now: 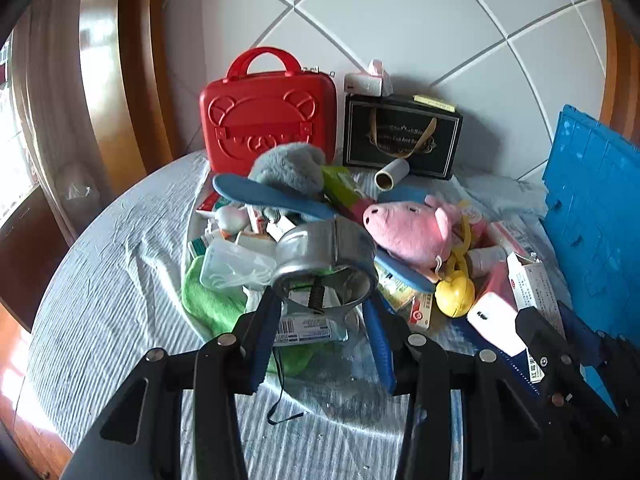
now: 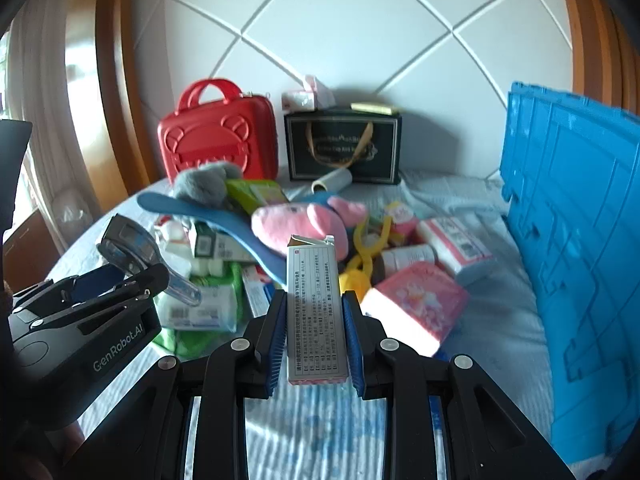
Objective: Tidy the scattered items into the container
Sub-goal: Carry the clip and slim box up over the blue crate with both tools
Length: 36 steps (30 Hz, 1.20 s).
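Note:
My left gripper [image 1: 324, 304] is shut on a round metal strainer-like utensil [image 1: 326, 258] and holds it above the pile; it also shows at the left of the right wrist view [image 2: 132, 276]. My right gripper [image 2: 316, 304] is shut on a long grey-and-white medicine box [image 2: 316, 312], held upright above the cloth; the gripper also shows at the right of the left wrist view [image 1: 536, 332]. The blue crate [image 2: 580, 240] stands at the right. The pile holds a pink pig plush [image 1: 408, 228], a grey plush [image 1: 288, 166], blue insoles [image 1: 276, 200], a yellow toy [image 1: 454, 292], tissue packs [image 2: 412, 304] and small boxes.
A red bear-faced case [image 1: 266, 112] and a black gift box [image 1: 400, 136] stand against the white tiled wall at the back. A cardboard roll [image 1: 392, 174] lies before the gift box. A green cloth [image 1: 208, 300] lies under the pile. Striped cloth covers the round table [image 1: 100, 300].

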Each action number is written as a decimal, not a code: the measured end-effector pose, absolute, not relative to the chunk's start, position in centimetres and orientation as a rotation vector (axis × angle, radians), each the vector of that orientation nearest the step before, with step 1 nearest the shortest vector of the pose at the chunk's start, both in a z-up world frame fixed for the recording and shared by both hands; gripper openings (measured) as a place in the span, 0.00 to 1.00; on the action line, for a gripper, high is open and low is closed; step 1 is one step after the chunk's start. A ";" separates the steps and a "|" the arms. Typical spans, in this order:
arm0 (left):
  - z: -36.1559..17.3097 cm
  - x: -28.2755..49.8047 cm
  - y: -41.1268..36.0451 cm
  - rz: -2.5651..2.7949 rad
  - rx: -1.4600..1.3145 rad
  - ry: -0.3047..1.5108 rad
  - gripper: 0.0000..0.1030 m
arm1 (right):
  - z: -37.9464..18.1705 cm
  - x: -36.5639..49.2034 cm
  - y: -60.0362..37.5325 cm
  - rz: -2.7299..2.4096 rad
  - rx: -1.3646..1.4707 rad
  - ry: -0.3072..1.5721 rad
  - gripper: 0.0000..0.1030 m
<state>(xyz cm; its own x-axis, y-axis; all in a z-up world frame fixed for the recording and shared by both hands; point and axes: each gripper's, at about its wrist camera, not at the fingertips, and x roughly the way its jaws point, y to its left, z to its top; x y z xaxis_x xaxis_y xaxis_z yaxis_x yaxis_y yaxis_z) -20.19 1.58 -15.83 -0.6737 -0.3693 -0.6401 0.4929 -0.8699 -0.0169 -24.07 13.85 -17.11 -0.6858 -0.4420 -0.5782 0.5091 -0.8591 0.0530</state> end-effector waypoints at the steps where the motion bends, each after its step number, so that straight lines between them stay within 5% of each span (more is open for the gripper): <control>1: -15.0 -20.0 1.5 -2.508 0.876 0.257 0.40 | -16.3 -23.8 13.7 -2.492 0.791 0.148 0.26; 20: -4.5 -20.2 4.3 -2.808 0.617 0.200 0.39 | -4.1 -20.9 16.8 -2.772 0.483 0.152 0.26; 36: 5.7 -28.0 26.6 -3.052 0.358 0.125 0.39 | 5.1 -28.4 38.9 -2.968 0.331 0.137 0.26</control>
<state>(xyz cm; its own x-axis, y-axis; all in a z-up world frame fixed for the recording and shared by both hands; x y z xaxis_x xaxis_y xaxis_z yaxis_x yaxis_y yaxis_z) -27.98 26.59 5.69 -0.9708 -0.0562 -0.2333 0.0751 -0.9945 -0.0729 -28.37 38.88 5.13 -0.9640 -0.1406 -0.2257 0.1609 -0.9842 -0.0739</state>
